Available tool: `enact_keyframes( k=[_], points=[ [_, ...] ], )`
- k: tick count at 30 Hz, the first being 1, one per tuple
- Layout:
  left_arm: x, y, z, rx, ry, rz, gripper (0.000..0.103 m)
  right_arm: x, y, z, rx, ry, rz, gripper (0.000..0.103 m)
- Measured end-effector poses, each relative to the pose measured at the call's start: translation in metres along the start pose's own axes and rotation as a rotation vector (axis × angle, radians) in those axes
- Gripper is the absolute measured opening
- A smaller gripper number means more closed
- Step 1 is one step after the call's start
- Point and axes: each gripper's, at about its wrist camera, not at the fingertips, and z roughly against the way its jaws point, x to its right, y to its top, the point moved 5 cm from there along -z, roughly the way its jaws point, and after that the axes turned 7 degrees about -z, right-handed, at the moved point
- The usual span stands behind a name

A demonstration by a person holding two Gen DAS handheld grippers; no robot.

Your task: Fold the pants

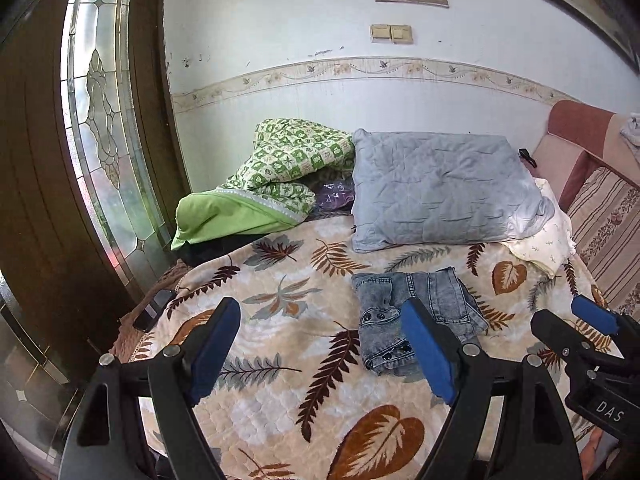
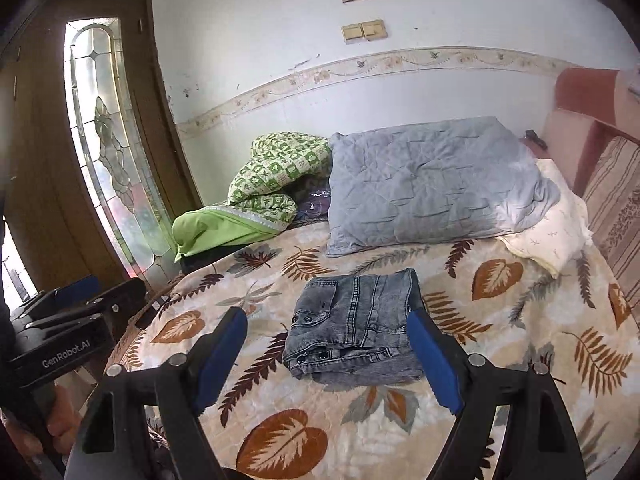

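the left gripper [image 1: 320, 340] hangs nearest its own camera, black arms ending in blue padded fingers [image 1: 426, 348] spread wide with nothing between them. the right gripper [image 2: 332, 344] is likewise spread wide and empty above the bed; its blue tips also show at the right edge of the left wrist view. part of a hand [image 2: 56, 420] holding the left tool shows at the lower left of the right wrist view.

beyond the fingers lies the pants [image 2: 356, 328], grey acid-washed denim folded into a compact, roughly rectangular bundle with dark snap buttons along one edge. it rests on the bedspread [image 2: 280, 432], about mid-bed, apart from both tools.

the bedspread is quilted, cream with brown and grey leaf prints. toward the wall edge sits a wrinkled pale blue pillow [image 1: 440, 188], with a white patterned cloth [image 1: 548, 240] tucked under its right corner. left of the pillow a green checked quilt [image 1: 276, 168] is heaped in soft folds, its plain green lining showing. a striped, padded headboard [image 1: 604, 224] lines the right edge. a dark wooden door with leaded glass [image 1: 100, 120] stands beyond the left edge.
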Motion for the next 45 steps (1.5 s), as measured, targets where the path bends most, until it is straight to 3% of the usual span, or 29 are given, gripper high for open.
enact_keyframes(
  k=[5,9,16,45],
  points=[
    [-0.001,0.000,0.020,0.040,0.015,-0.005,0.084,-0.007,-0.005,0.010,0.019,0.000,0.033,0.085],
    [-0.004,0.002,0.031,0.071,0.034,0.001,0.101,-0.010,-0.004,0.017,0.035,0.001,0.044,0.085],
    [-0.007,0.006,0.041,0.097,0.024,0.006,0.101,-0.011,-0.002,0.023,0.056,-0.004,0.053,0.085],
    [-0.016,0.003,0.024,0.070,0.023,0.021,0.102,-0.011,-0.003,0.009,0.053,-0.016,0.065,0.085]
  ],
)
